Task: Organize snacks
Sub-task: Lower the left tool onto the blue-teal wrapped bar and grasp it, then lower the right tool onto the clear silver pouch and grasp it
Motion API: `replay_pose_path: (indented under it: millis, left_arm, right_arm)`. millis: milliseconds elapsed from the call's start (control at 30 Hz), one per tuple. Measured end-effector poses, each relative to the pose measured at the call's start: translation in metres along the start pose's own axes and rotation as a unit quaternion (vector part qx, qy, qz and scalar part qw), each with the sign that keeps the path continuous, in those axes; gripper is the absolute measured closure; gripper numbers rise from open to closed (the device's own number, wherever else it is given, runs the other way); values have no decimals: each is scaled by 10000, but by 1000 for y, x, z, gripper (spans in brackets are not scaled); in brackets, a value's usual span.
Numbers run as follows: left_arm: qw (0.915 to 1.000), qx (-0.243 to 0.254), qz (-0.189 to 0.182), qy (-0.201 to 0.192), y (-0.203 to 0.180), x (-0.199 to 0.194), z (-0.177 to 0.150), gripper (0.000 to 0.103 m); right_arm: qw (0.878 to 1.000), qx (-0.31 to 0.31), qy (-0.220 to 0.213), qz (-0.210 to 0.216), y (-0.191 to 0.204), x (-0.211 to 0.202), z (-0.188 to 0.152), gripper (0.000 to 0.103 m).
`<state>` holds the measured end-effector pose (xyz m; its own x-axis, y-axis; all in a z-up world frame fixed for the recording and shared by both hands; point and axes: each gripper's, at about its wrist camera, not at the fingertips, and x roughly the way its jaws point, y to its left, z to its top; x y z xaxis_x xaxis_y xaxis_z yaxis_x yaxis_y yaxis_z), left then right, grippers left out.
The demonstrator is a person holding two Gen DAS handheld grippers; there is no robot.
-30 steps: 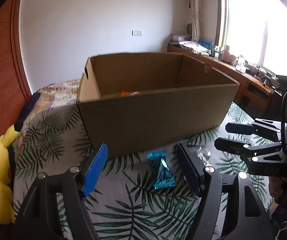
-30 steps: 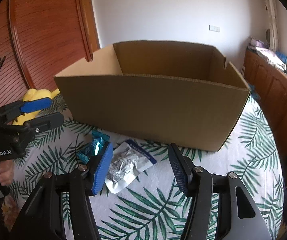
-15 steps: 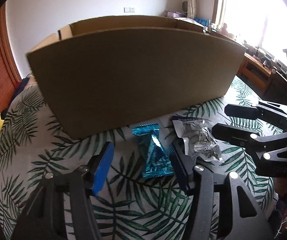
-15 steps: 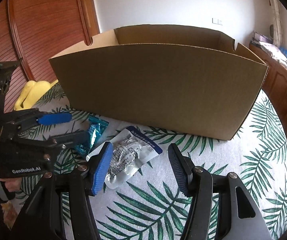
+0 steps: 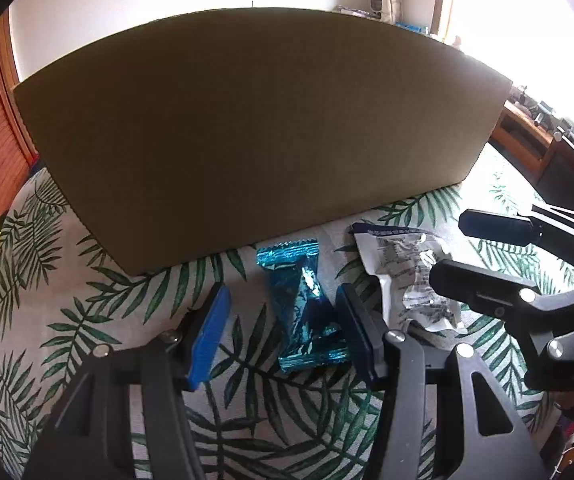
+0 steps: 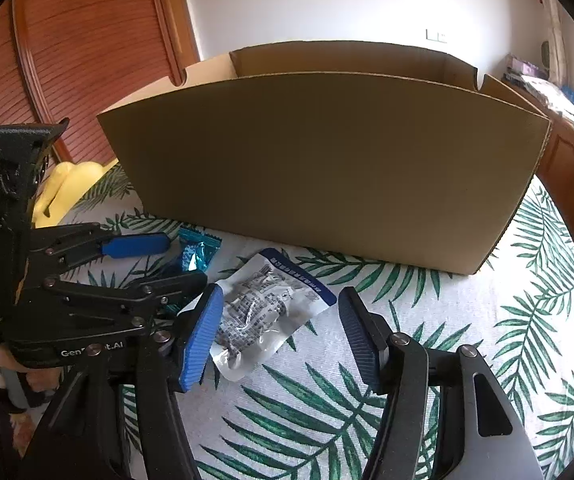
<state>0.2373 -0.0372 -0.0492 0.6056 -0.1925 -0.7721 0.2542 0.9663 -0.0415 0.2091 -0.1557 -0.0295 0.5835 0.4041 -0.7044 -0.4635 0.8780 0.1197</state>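
left gripper [image 5: 283, 320] low over teal foil snack [image 5: 301, 306], jaws just narrowed around it, not yet pressing. right gripper [image 6: 281, 330] open astride clear white packet [image 6: 263, 312], both lying before cardboard box [image 6: 327, 168]. likely pre-grasp; next: close, lift, carry over the box wall. box interior visible only from right wrist.

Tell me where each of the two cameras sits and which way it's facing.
Left wrist: on the left gripper, looking down past its fingers at the teal snack packet; the right gripper shows at right.
Right wrist: on the right gripper, facing the clear snack pouch; the left gripper and a hand show at left.
Shared: both snacks, cardboard box, leaf-print cloth.
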Motion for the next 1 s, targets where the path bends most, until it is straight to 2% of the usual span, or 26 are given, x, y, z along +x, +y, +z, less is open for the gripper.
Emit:
replay_pose_path:
  millis: [33,67,133,200,467,767,1000]
  left_arm:
    - [10000,-22,9,-18,1,0,0,55]
    - [10000,-50,1,-40,2,-1,-1,66]
    - [9999,-135,-61,-67,8,-3,-2,76]
    - [9997,-184,-157,-78,12,-4,-3,80]
    - [9983,-489,-254,-175,32,-9,-8,82]
    - [9981,-522,-296,-154,33,-9,-8,82]
    - [9981,-519,-290,-152,31,-10,-8,82]
  right_arm:
    - [10000,-14,17,-20,1,1,0,41]
    - [10000,-25,35,-44,2,3,0,41]
    - [9999,-29,81,-59,5,6,0,40]
    - [9999,-28,139,-85,7,10,0,40]
    - [9992,151,348,-95,5,20,4,34]
    - [9985,-50,472,-255,15,30,7,33]
    - [9985,-99,489,-224,15,32,9,33]
